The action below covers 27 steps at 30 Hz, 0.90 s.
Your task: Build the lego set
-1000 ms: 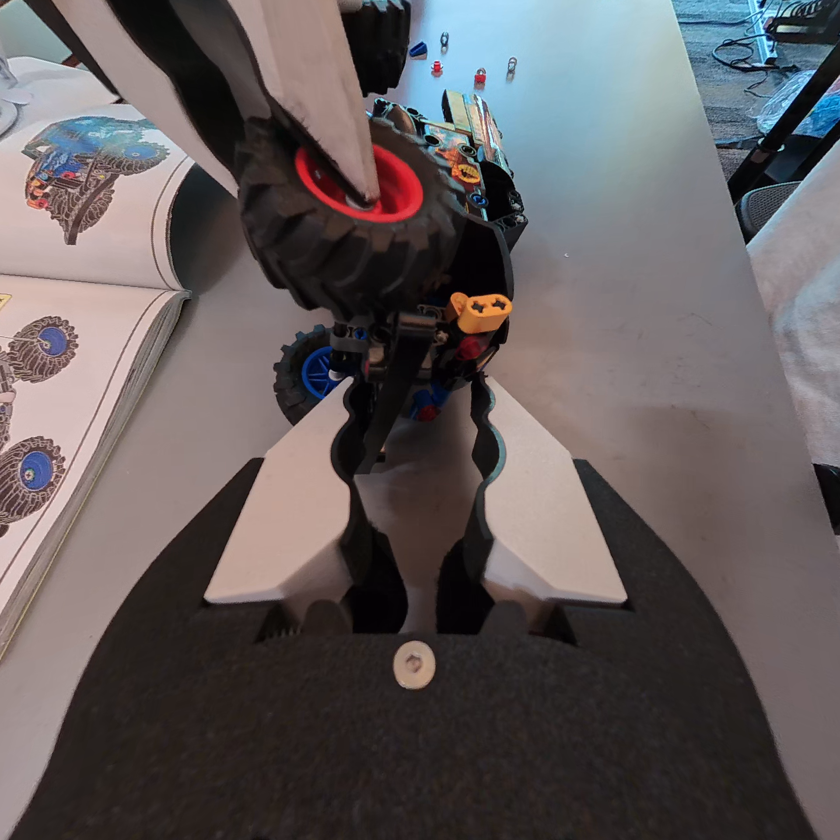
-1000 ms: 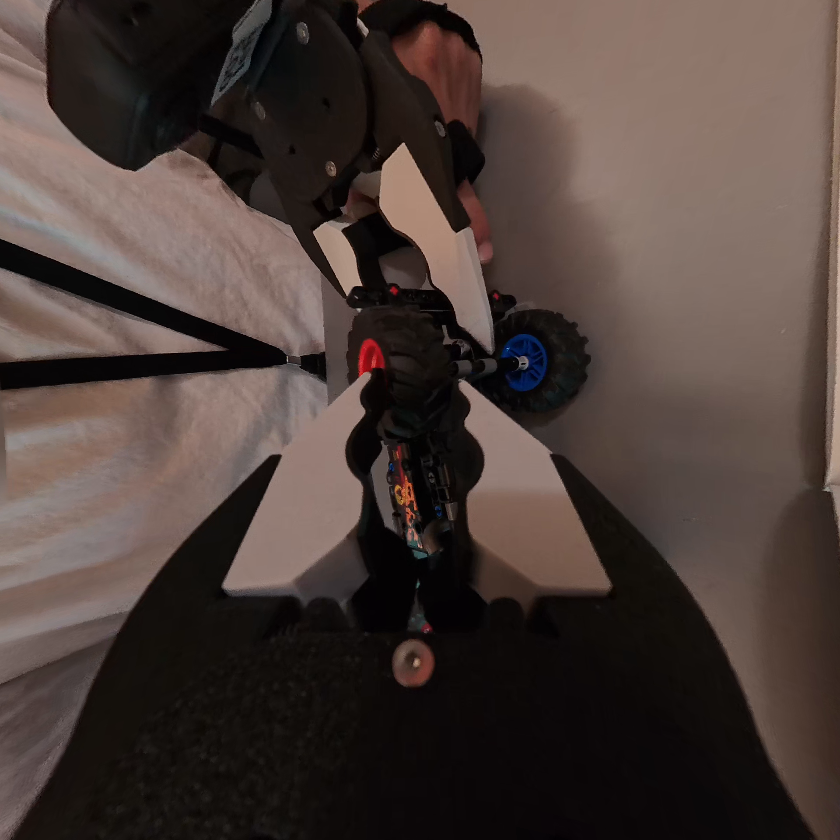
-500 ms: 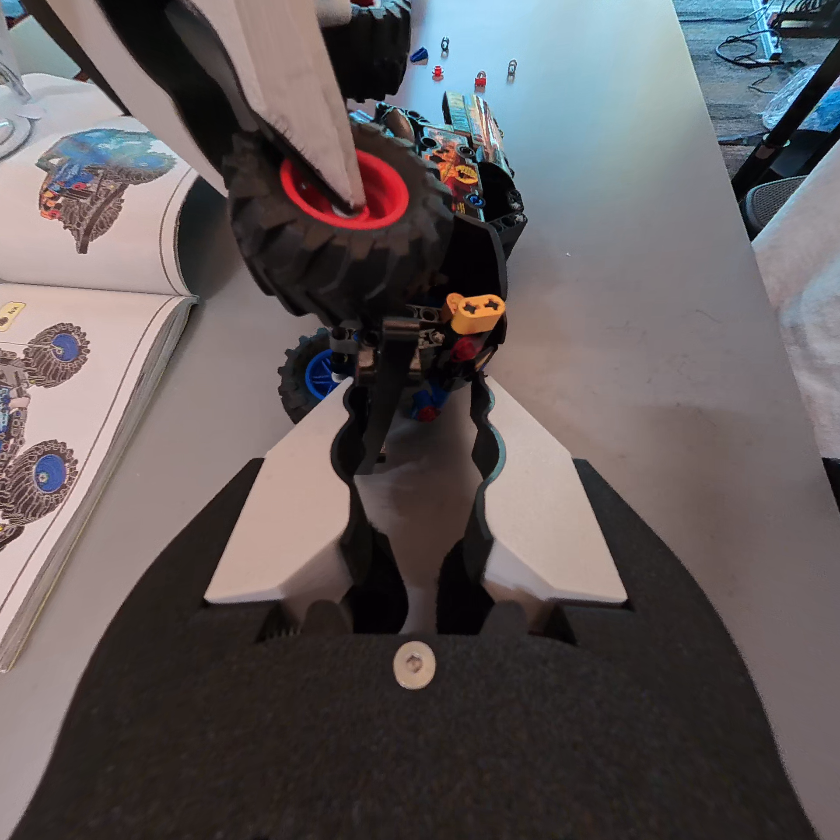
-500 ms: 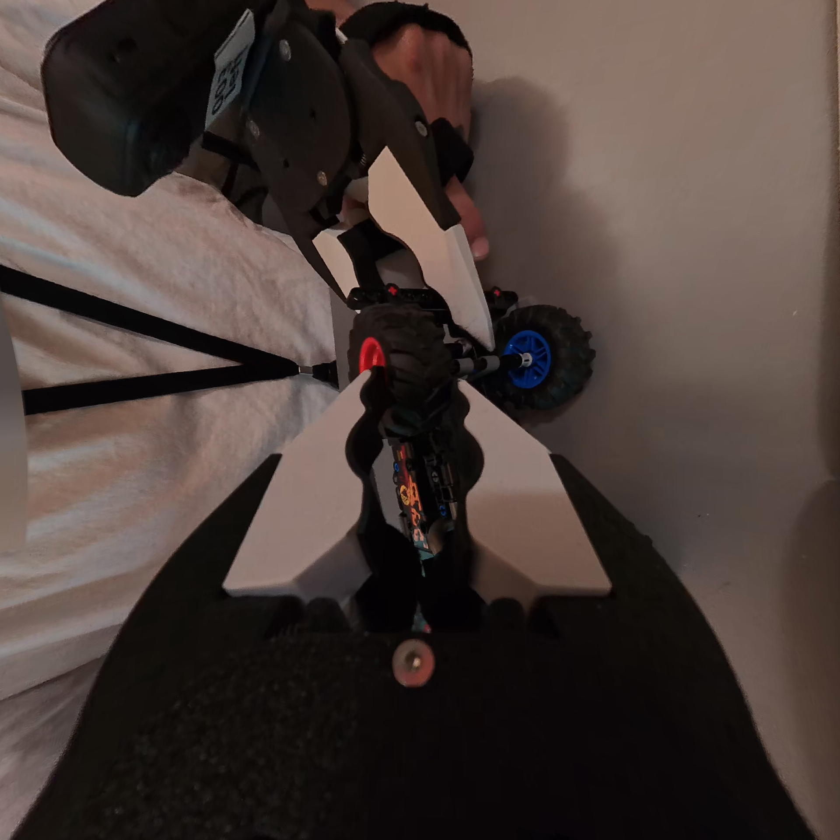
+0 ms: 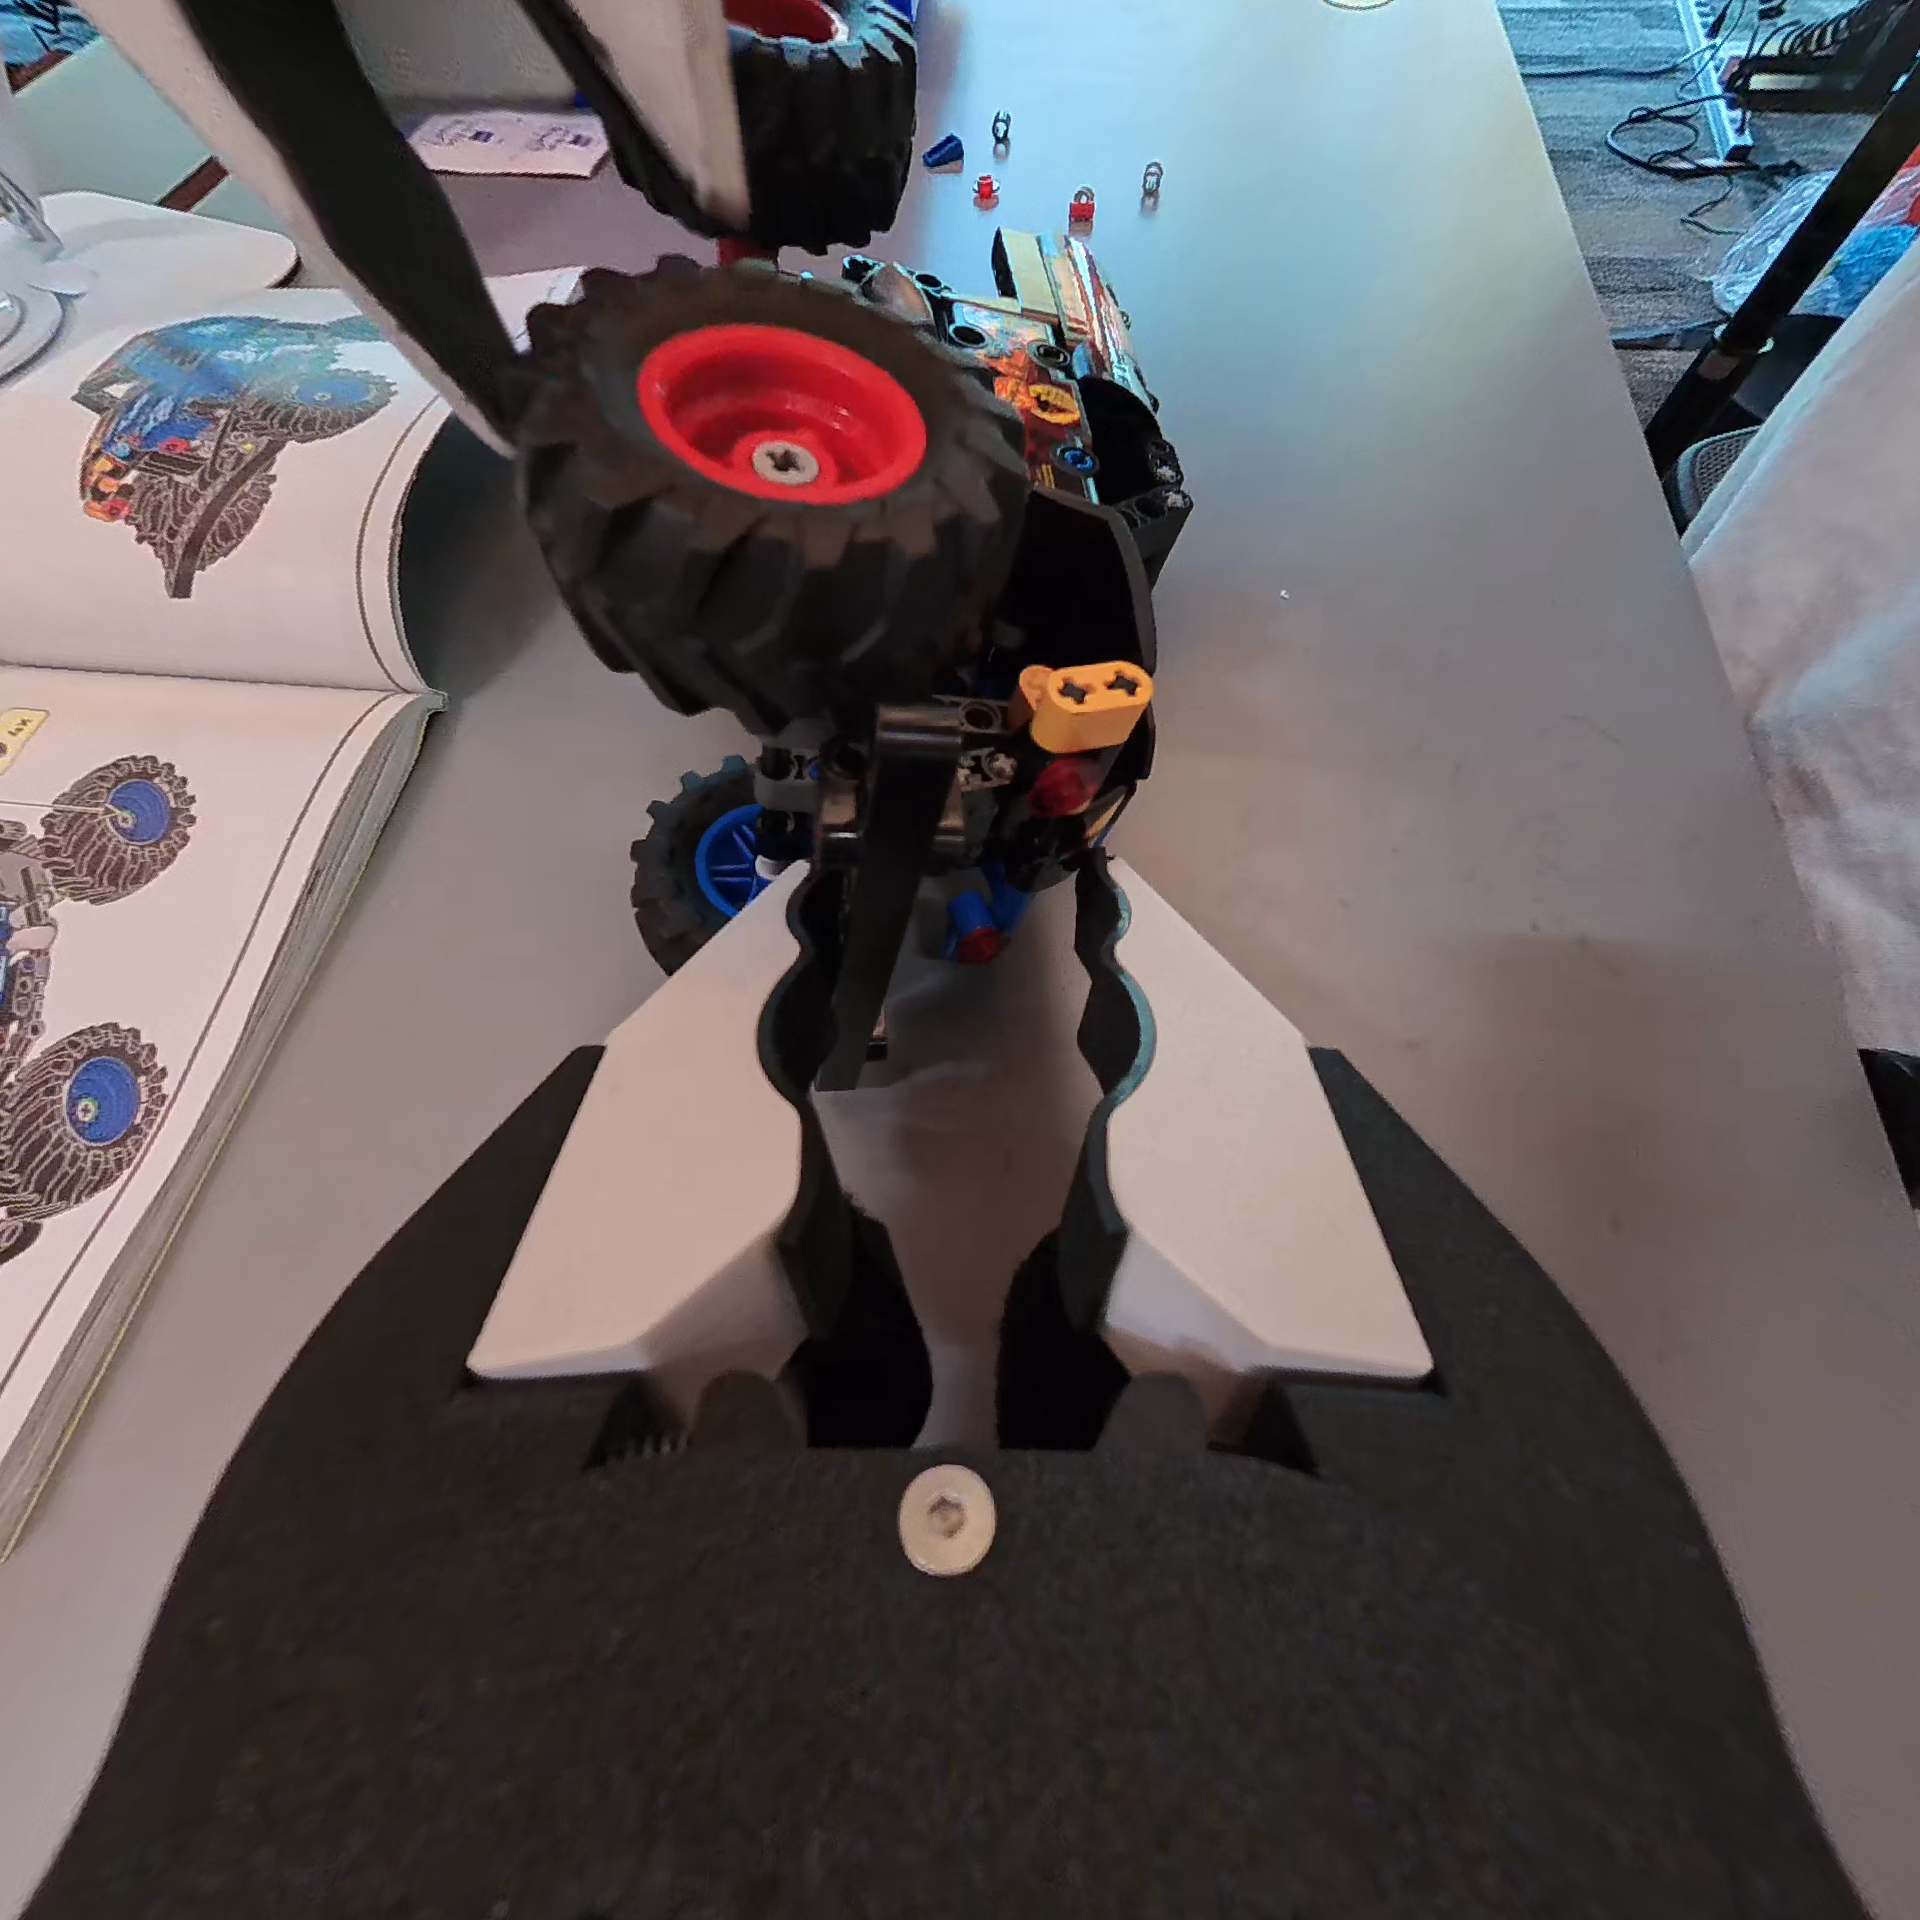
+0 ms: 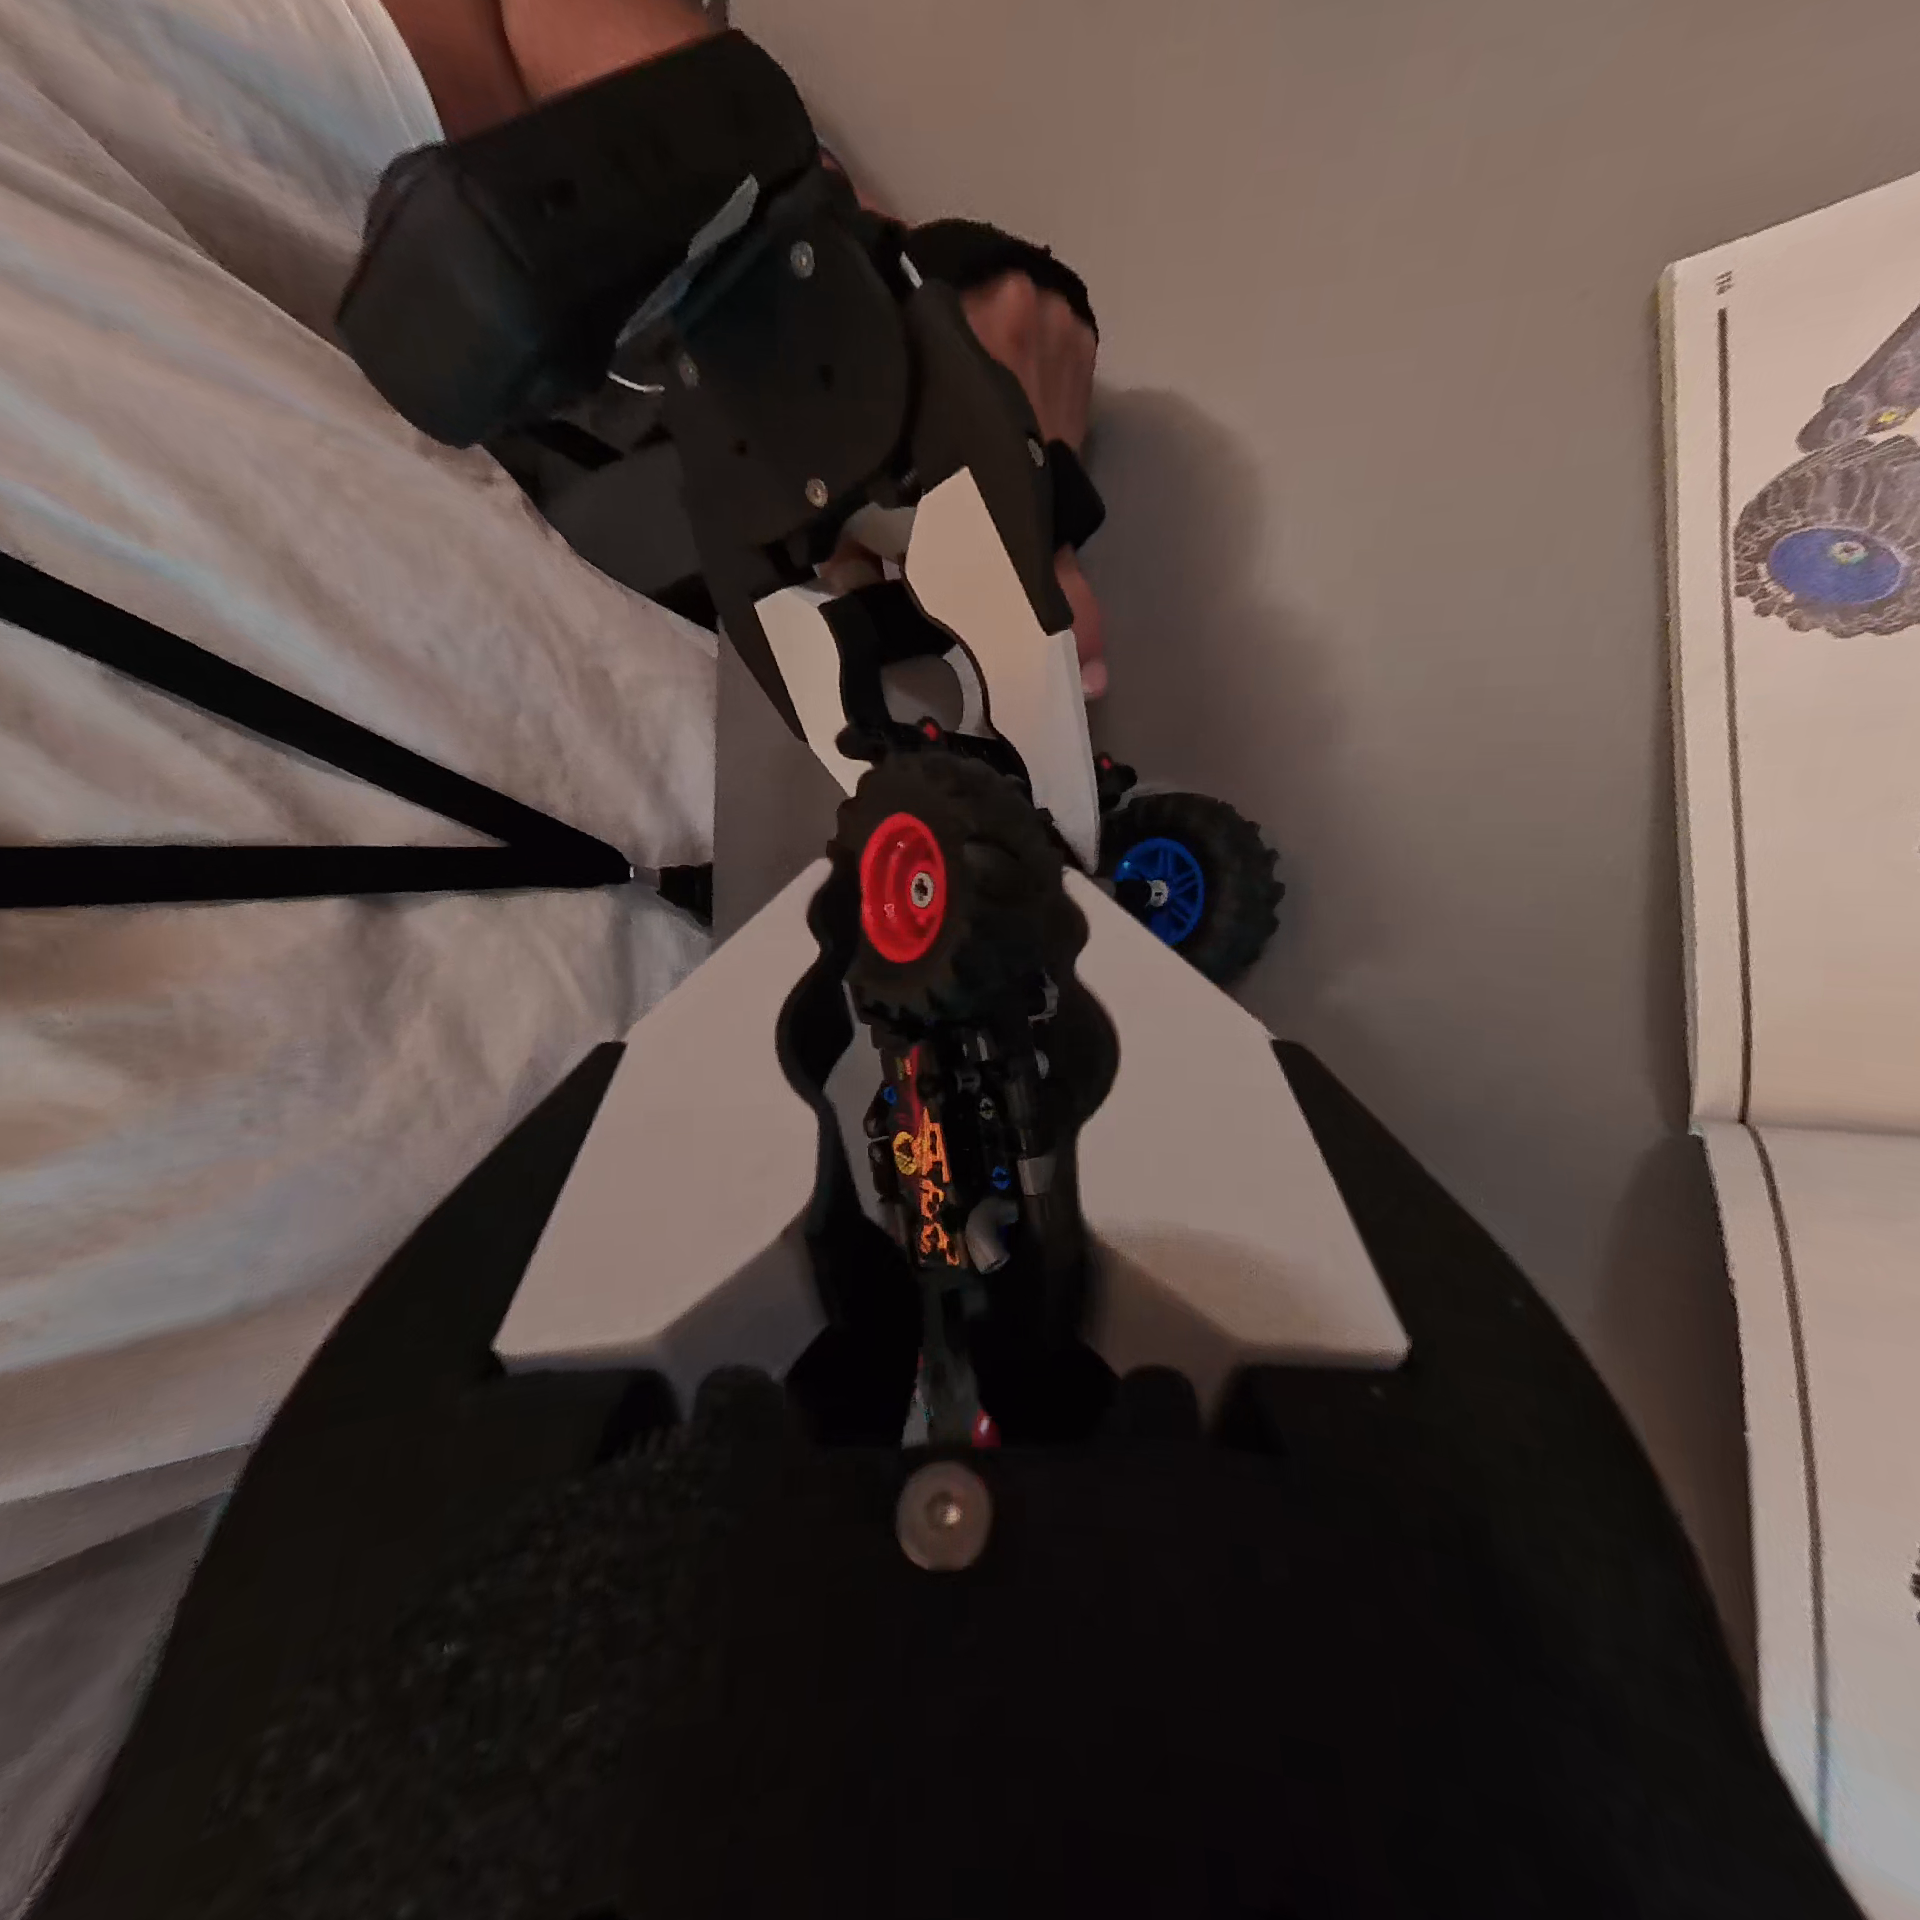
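Note:
A lego monster truck (image 5: 1049,416) lies on its side on the grey table (image 5: 1403,831). One black tyre with a red hub (image 5: 779,416) faces up and a blue-hubbed wheel (image 5: 717,852) is underneath. My left gripper (image 5: 951,883) is closed on the truck's near end, around a black beam and fender. It also shows in the right wrist view (image 6: 966,810), held by a hand. My right gripper (image 6: 951,894) is open over the red wheel (image 6: 904,883), its jaws either side of the tyre. In the left wrist view its fingers (image 5: 343,208) sit at the tyre's upper-left edge.
An open instruction booklet (image 5: 156,727) lies left of the truck and shows in the right wrist view (image 6: 1818,727). A loose red-hubbed wheel (image 5: 831,114) and small loose parts (image 5: 1081,203) lie behind the truck. White cloth (image 6: 260,1039) and black tripod legs (image 6: 312,862) are beyond the table edge. Tip to tip, the grippers are about 9 cm apart.
My right gripper's fingertip has lifted off the red hub and drawn back up and left. The hub and axle end now show. The left gripper still holds the truck.

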Each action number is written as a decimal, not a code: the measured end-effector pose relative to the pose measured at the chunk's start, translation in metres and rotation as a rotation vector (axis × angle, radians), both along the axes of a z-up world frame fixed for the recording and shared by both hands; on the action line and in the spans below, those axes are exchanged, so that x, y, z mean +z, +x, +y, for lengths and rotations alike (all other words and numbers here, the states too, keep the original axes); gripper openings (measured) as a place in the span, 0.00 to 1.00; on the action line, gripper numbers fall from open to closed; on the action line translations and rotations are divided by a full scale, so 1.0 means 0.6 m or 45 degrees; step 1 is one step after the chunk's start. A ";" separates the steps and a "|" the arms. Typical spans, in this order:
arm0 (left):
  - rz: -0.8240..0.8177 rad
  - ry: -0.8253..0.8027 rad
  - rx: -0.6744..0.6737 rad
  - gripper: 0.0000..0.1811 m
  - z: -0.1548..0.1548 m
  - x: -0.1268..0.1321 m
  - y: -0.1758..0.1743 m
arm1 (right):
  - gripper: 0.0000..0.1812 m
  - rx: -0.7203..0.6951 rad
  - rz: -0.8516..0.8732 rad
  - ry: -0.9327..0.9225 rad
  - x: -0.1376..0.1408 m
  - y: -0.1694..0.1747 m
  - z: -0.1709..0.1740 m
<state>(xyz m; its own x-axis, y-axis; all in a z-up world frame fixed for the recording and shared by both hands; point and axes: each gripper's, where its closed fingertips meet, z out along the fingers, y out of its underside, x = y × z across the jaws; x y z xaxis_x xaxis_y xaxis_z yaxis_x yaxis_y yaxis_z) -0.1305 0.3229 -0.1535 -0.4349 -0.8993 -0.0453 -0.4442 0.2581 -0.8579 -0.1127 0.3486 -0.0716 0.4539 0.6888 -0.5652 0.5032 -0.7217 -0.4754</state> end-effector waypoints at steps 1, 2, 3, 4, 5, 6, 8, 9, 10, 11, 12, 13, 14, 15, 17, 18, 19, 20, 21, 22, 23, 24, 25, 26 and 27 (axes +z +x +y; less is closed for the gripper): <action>0.000 0.000 0.000 0.24 0.000 0.000 0.000 | 0.19 0.004 -0.032 0.019 -0.004 0.001 0.001; 0.000 0.000 0.000 0.24 0.000 0.000 0.000 | 0.18 -0.003 -0.069 0.039 -0.009 0.003 0.004; 0.000 -0.001 0.000 0.24 0.000 0.000 0.000 | 0.17 -0.005 -0.092 0.060 -0.012 0.003 0.007; 0.000 -0.002 0.000 0.24 0.000 0.000 0.000 | 0.17 0.003 -0.097 0.074 -0.014 0.002 0.007; -0.001 -0.001 0.000 0.24 0.000 0.000 0.000 | 0.17 0.007 -0.109 0.087 -0.018 0.001 0.007; -0.002 0.003 0.000 0.24 0.000 0.000 0.000 | 0.17 0.017 -0.139 0.100 -0.025 0.002 0.006; -0.003 0.011 -0.001 0.24 0.000 0.000 0.000 | 0.17 0.041 -0.136 0.113 -0.028 -0.001 0.002; -0.003 0.013 -0.001 0.24 -0.001 -0.001 0.000 | 0.18 0.044 -0.128 0.103 -0.029 -0.002 0.001; -0.003 0.016 0.000 0.24 -0.001 -0.001 0.000 | 0.18 0.044 -0.118 0.090 -0.030 -0.003 0.000; -0.003 0.016 0.000 0.24 0.000 -0.001 -0.001 | 0.17 0.043 -0.101 0.078 -0.030 -0.004 -0.001; -0.003 0.015 0.000 0.24 0.000 -0.001 -0.001 | 0.16 0.050 -0.082 0.071 -0.030 -0.006 -0.003; -0.001 0.014 -0.001 0.24 -0.001 -0.001 -0.001 | 0.16 0.057 -0.070 0.076 -0.030 -0.005 -0.004; -0.001 0.013 -0.001 0.24 -0.001 -0.001 0.000 | 0.16 0.051 -0.059 0.064 -0.030 -0.005 -0.003; 0.000 0.011 0.000 0.24 0.000 -0.001 0.000 | 0.16 0.048 -0.050 0.046 -0.030 -0.004 -0.004; 0.003 0.007 0.003 0.24 0.000 -0.001 0.000 | 0.15 0.053 -0.038 0.045 -0.031 -0.003 -0.003; 0.004 0.006 0.004 0.24 0.001 -0.001 0.000 | 0.15 0.067 -0.040 0.064 -0.030 -0.003 -0.004; 0.006 0.007 0.007 0.24 0.001 -0.002 0.000 | 0.15 0.082 -0.049 0.093 -0.031 -0.002 -0.003; 0.008 0.007 0.009 0.24 0.002 -0.002 0.001 | 0.15 0.089 -0.055 0.107 -0.032 -0.003 -0.002; 0.010 0.006 0.010 0.24 0.002 -0.002 0.000 | 0.15 0.091 -0.057 0.102 -0.032 -0.003 -0.002; 0.011 0.008 0.012 0.24 0.003 -0.003 0.000 | 0.15 0.093 -0.062 0.106 -0.033 -0.004 -0.001; 0.011 0.012 0.012 0.24 0.003 -0.003 0.000 | 0.15 0.102 -0.064 0.118 -0.033 -0.005 -0.001; 0.009 0.017 0.011 0.24 0.003 -0.003 0.000 | 0.15 0.102 -0.065 0.119 -0.033 -0.005 -0.001; 0.009 0.017 0.011 0.24 0.003 -0.003 0.000 | 0.15 0.097 -0.069 0.119 -0.033 -0.005 -0.001; 0.009 0.010 0.009 0.24 0.003 -0.003 0.000 | 0.15 0.094 -0.072 0.122 -0.033 -0.005 0.000; 0.008 -0.002 0.005 0.24 0.003 -0.002 0.000 | 0.15 0.085 -0.077 0.129 -0.031 -0.003 0.002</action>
<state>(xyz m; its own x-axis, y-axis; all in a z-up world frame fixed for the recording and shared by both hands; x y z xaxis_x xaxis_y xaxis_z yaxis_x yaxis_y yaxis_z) -0.1306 0.3244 -0.1544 -0.4314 -0.9012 -0.0407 -0.4510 0.2546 -0.8554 -0.1146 0.3496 -0.0904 0.4360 0.7710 -0.4643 0.5784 -0.6353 -0.5118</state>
